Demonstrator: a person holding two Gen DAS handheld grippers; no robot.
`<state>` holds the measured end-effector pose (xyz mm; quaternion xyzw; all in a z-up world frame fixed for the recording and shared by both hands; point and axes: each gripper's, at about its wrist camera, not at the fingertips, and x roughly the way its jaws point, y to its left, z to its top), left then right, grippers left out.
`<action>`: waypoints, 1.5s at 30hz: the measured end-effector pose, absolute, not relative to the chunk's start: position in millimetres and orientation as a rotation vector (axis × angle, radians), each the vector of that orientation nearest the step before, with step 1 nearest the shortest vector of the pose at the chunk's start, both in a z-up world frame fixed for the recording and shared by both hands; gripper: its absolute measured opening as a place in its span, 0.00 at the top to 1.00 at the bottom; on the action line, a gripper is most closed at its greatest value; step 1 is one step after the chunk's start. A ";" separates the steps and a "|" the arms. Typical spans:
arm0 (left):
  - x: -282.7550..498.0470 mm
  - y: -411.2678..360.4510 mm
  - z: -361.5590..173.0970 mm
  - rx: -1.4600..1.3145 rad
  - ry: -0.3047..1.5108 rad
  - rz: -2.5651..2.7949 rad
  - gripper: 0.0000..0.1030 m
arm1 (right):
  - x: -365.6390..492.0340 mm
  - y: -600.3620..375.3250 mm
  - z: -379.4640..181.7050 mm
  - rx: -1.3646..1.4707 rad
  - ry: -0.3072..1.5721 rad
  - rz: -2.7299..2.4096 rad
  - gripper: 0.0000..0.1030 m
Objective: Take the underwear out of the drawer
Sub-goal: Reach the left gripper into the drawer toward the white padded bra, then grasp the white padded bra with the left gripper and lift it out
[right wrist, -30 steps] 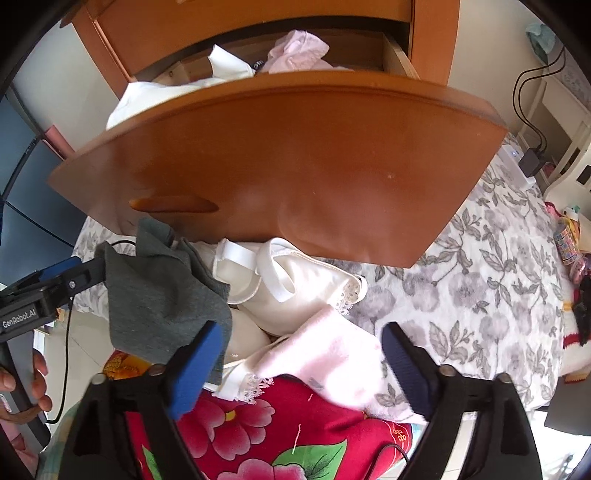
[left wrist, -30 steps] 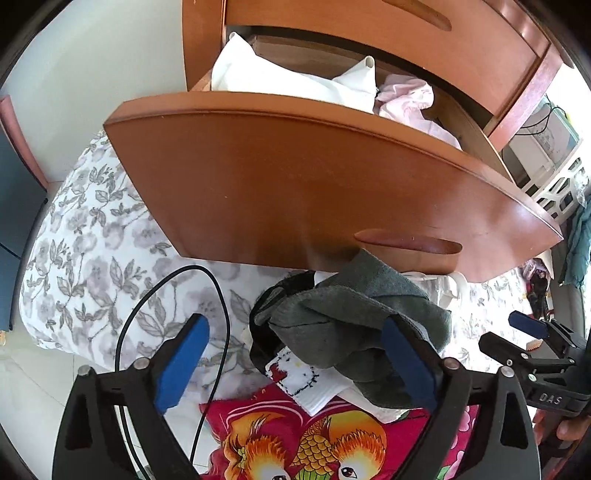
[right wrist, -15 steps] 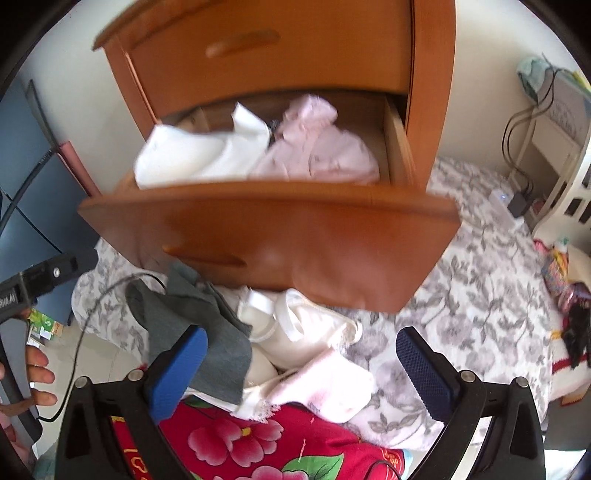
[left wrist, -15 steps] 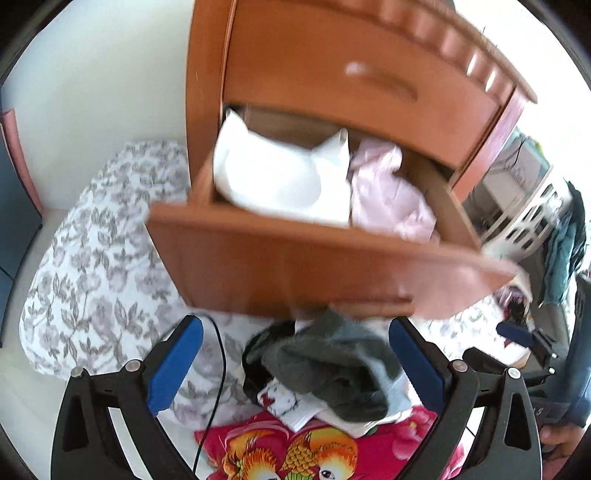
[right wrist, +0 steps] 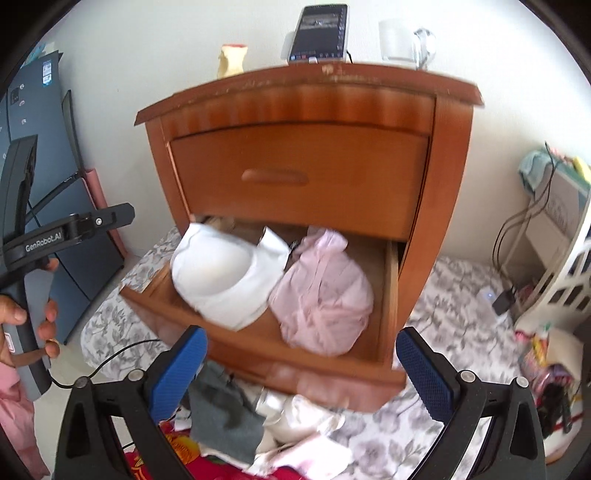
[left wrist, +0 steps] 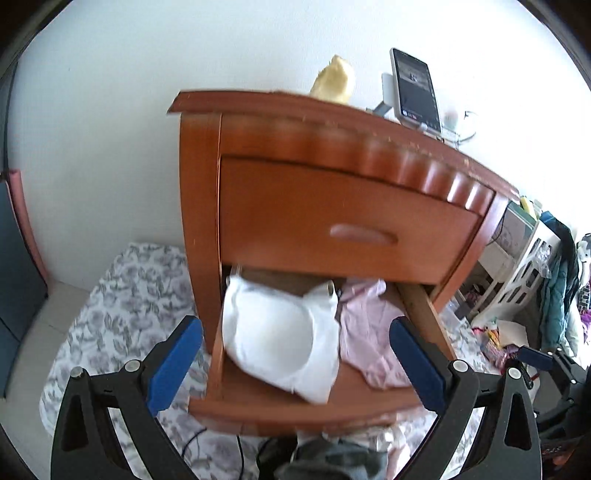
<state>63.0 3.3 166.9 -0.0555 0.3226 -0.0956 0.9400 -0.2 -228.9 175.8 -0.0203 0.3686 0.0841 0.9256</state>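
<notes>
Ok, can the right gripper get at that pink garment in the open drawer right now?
Probably yes: the right gripper is open and empty, the lower drawer is pulled out, and the pink garment lies uncovered beside the white bra.

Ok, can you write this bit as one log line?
drawer: open | inside: white bra, pink underwear | left tool: open, empty | right tool: open, empty

Drawer (right wrist: 258,354) front is blurring in both views. Upper drawer is hiding the back of the bra (right wrist: 225,273) and pink garment (right wrist: 321,295). Left view's bottom edge is cutting off the grey garment (left wrist: 332,461). Phone (right wrist: 321,33) screen is too small to read. Clutter (left wrist: 498,339) at right is smearing, unidentifiable.
</notes>
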 end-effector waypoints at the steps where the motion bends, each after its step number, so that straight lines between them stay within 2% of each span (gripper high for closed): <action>1: 68.1 2.6 169.4 -0.110 0.656 -0.193 0.02 | 4.8 -228.6 179.2 -0.051 0.753 0.173 0.00; 8: 99.6 1.4 163.5 -0.088 0.702 -0.165 0.02 | 41.2 -229.0 183.4 -0.071 0.775 0.172 0.00; 13: 136.4 5.9 134.3 -0.076 0.791 -0.118 0.02 | 61.4 -227.6 176.2 -0.067 0.797 0.179 0.00; 15: 152.3 10.8 118.6 -0.069 0.837 -0.088 0.06 | 66.6 -225.7 171.4 -0.070 0.810 0.185 0.00; 17: 163.3 14.5 105.9 -0.067 0.876 -0.067 0.24 | 71.8 -223.7 165.4 -0.075 0.828 0.192 0.00; 21: 188.9 21.6 77.3 -0.092 0.967 -0.050 0.33 | 80.5 -221.4 158.3 -0.079 0.851 0.200 0.00; 24: 204.6 25.3 62.7 -0.110 1.015 -0.040 0.46 | 85.8 -222.7 153.7 -0.079 0.862 0.201 0.00; 26: 212.3 26.2 56.9 -0.112 1.033 -0.029 0.60 | 88.6 -223.7 151.4 -0.078 0.869 0.201 0.00; 28: 215.1 23.6 57.7 -0.096 1.033 -0.014 0.63 | 90.7 -224.9 148.9 -0.076 0.876 0.201 0.00; 29: 216.3 22.6 58.6 -0.089 1.029 -0.014 0.73 | 92.0 -225.7 146.7 -0.074 0.881 0.201 0.00; 32: 219.2 17.6 58.3 -0.040 1.026 -0.010 0.93 | 95.7 -227.4 140.4 -0.067 0.899 0.197 0.00; 39: 211.9 10.3 69.4 -0.031 0.973 -0.084 0.99 | 96.3 -230.3 135.5 -0.058 0.914 0.198 0.00; 45: 183.7 -10.1 111.8 -0.003 0.837 -0.158 0.99 | 93.6 -233.7 139.3 -0.046 0.912 0.188 0.00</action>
